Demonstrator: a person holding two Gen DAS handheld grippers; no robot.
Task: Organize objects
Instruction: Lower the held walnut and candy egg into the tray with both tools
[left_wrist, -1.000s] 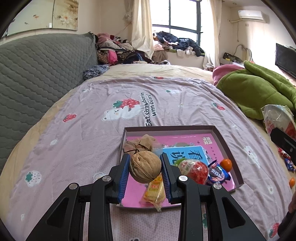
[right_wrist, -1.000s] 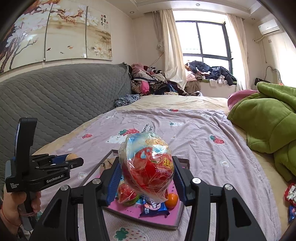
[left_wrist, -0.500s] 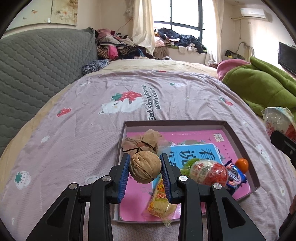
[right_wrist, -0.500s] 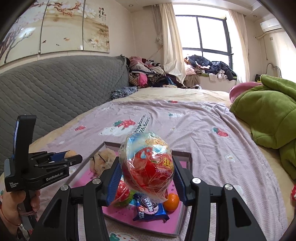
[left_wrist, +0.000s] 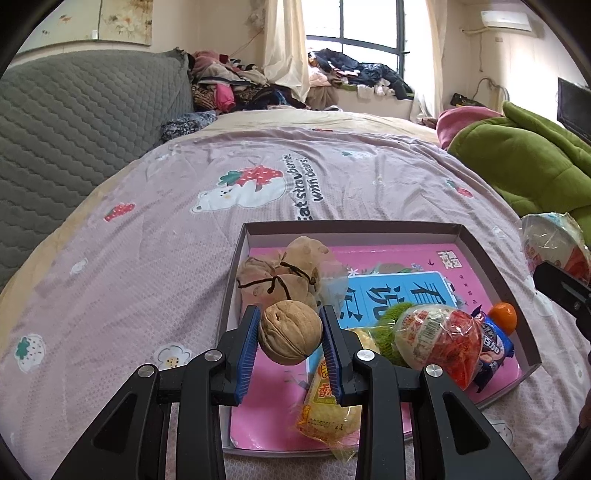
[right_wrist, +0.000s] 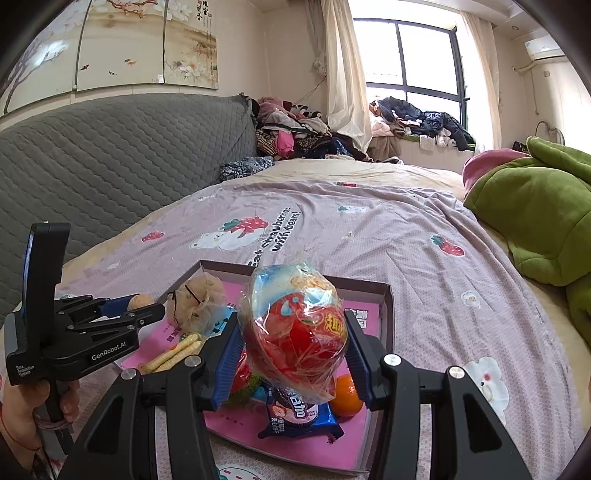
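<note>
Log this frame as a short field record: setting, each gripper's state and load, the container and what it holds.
setting: bed with a pink strawberry-print sheet
left gripper: shut on a walnut, held above the near-left part of the box
right gripper: shut on a wrapped red snack ball, above the box
container: shallow box with a pink base
contents: beige pouches, yellow snack packet, second wrapped ball, blue cookie packet, orange fruit

One walnut (left_wrist: 290, 331), one orange (left_wrist: 505, 316), two red wrapped snacks (left_wrist: 437, 338), and one tray (left_wrist: 495, 258).
</note>
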